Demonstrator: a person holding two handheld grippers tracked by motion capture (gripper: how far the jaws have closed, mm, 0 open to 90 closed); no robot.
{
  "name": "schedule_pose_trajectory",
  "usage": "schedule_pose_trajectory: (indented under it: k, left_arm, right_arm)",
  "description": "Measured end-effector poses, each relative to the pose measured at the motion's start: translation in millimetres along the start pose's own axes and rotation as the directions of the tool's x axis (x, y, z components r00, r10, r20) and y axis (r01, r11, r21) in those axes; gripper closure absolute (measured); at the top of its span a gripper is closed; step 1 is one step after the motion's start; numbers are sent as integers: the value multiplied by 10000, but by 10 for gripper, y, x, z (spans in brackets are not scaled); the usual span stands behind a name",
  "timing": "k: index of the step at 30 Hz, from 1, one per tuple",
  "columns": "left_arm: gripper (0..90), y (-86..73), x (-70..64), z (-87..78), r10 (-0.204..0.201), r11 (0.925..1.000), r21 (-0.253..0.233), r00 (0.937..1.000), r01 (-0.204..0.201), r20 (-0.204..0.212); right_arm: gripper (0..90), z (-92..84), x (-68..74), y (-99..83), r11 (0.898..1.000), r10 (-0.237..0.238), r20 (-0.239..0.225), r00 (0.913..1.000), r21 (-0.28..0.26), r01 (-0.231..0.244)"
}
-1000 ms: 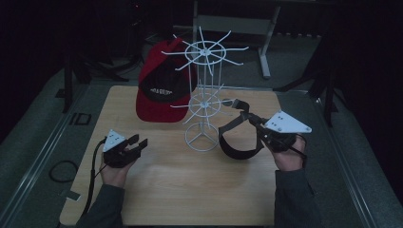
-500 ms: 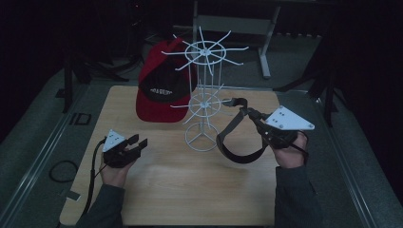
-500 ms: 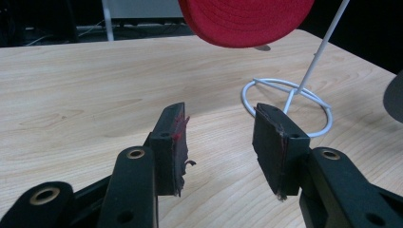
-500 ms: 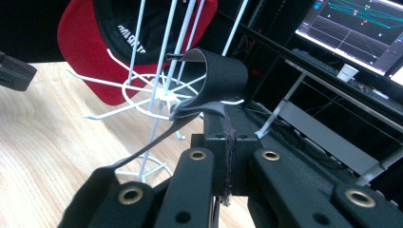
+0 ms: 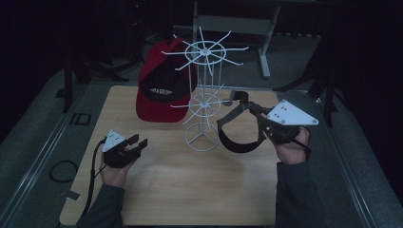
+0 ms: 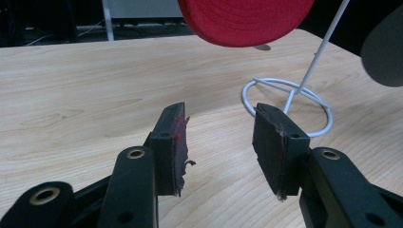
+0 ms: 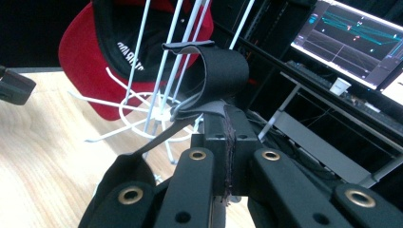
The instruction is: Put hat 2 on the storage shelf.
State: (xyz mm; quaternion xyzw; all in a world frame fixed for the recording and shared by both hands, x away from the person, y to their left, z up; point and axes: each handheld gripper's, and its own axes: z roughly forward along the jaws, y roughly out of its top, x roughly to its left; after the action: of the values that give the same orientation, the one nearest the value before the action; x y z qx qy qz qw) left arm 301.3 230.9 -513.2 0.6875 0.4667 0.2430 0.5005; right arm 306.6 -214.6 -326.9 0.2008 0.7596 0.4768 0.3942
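Observation:
A white wire rack (image 5: pixel 204 95) with radiating hooks stands mid-table; its ring base (image 6: pixel 290 104) lies ahead of my left gripper. A red and black cap (image 5: pixel 161 90) hangs on the rack's left side, seen as the cap (image 7: pixel 114 52) behind the wires in the right gripper view. My right gripper (image 5: pixel 263 118) is shut on a black strap (image 5: pixel 237 137), a loop held above the table to the right of the rack; the strap (image 7: pixel 214 76) curls over the closed jaws. My left gripper (image 5: pixel 135 142) rests low at the left, open and empty, its pads (image 6: pixel 173 142) apart.
The wooden table (image 5: pixel 190 190) has bare room in front of the rack. A grey metal frame (image 5: pixel 261 28) stands behind the table. Monitors (image 7: pixel 351 38) glow on a desk at the far right of the right gripper view.
My right gripper has lifted the black strap off the table and moved it slightly toward the rack. The left gripper has stayed still.

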Motion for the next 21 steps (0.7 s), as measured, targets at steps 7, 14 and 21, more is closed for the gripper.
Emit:
schedule_pose_trajectory:
  k: [7, 14, 21]
  left_arm:
    - [557, 1, -2, -1, -5, 10000, -18, 10000, 5, -1]
    - [557, -1, 1, 2, 14, 10000, 13, 10000, -14, 1]
    - [557, 0, 1, 5, 9, 10000, 14, 10000, -9, 9]
  right_arm:
    - [896, -28, -16, 106, 9997, -197, 59, 9998, -133, 198]
    - [896, -51, -32, 193, 9990, -249, 36, 9997, -369, 251]
    - [897, -60, -56, 316, 9976, -278, 17, 9996, -628, 279]
